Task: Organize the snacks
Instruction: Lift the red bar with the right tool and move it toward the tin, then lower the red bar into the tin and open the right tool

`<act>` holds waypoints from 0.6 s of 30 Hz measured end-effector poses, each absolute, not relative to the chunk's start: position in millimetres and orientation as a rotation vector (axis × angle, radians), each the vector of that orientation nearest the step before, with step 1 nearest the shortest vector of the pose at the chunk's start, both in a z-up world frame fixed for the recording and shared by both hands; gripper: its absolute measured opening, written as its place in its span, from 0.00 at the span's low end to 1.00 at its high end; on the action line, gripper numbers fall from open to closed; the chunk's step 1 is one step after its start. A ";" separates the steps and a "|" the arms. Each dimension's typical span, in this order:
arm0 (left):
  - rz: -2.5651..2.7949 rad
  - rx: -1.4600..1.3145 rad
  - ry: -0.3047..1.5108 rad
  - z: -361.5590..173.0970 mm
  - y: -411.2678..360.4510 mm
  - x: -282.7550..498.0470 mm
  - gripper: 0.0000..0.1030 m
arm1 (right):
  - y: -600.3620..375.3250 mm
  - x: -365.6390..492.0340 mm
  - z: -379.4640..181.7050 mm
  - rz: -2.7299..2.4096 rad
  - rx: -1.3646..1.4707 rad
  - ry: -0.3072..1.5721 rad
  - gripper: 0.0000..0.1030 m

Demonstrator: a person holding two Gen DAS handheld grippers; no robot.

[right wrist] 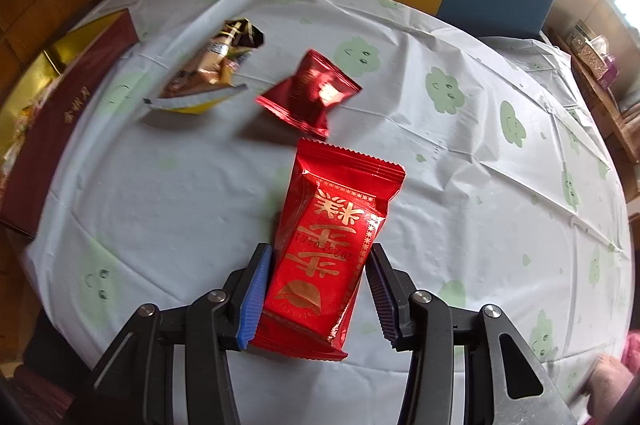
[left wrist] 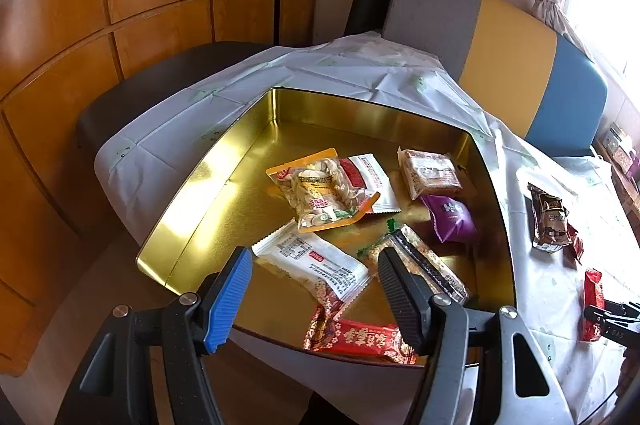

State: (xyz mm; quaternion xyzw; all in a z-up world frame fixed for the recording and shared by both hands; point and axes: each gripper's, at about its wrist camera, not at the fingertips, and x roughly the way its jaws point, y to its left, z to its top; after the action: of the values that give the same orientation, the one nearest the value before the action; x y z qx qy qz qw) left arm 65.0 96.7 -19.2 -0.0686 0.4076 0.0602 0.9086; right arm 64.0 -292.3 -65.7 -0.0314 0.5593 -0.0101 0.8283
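Observation:
A gold tin (left wrist: 372,101) holds several snacks: an orange-edged bag (left wrist: 320,193), a white packet (left wrist: 316,261), a purple packet (left wrist: 452,213) and others. A red bar wrapper (left wrist: 360,339) lies at its near edge. My left gripper (left wrist: 316,289) hovers open above the tin with nothing between its fingers. On the tablecloth lies a red packet (right wrist: 328,245) with gold characters. My right gripper (right wrist: 318,285) straddles its near half; the blue pad touches one side, and a sliver of gap shows at the other pad.
A small red foil packet (right wrist: 312,93) and a brown-gold packet (right wrist: 212,65) lie farther out on the white cloth (right wrist: 460,185). The tin's dark red wall (right wrist: 60,113) stands at the left. Grey, yellow and blue chair backs (left wrist: 508,65) line the far side.

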 end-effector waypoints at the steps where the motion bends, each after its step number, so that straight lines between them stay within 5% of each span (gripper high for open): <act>1: 0.125 -0.142 0.840 -19.1 97.8 64.4 0.64 | -288.5 63.8 -62.8 -0.009 -0.059 1.180 0.47; 18: 0.151 -0.177 0.826 -15.9 116.3 59.2 0.64 | -152.9 78.8 3.6 0.335 -0.097 1.010 0.47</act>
State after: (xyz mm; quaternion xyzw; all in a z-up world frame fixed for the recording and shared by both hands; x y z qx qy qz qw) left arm 59.2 116.3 -15.9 -0.0856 0.4005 0.0734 0.9093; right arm 78.8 -152.9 3.6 -0.0464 0.4813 0.1595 0.8607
